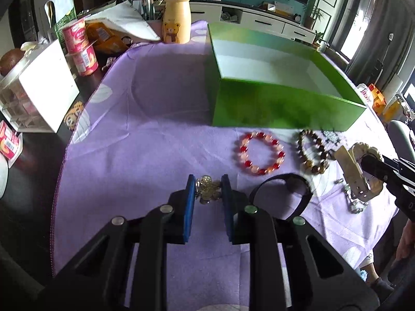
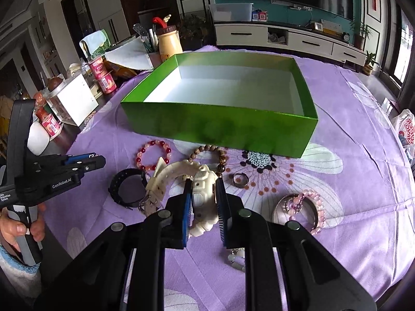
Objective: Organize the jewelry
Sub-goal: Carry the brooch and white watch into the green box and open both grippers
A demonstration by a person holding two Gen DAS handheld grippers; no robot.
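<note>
1. Two grippers work over a purple cloth (image 2: 350,134), each closed on a piece of jewelry
2. Left gripper (image 1: 208,189) pinches a gold bead bracelet (image 1: 207,190) between its blue pads, near the cloth's front edge
3. Right gripper (image 2: 203,190) clamps a white watch (image 2: 203,194); whether the watch is clear of the cloth I cannot tell
4. Green box (image 2: 220,129) sits open behind the jewelry, white inside
5. Red bracelet (image 1: 259,153), brown bracelet (image 1: 312,153) and black band (image 1: 288,194) lie on the cloth before the box
6. Pink bracelet (image 2: 315,208) and a ring (image 2: 240,180) lie right of the watch
</note>
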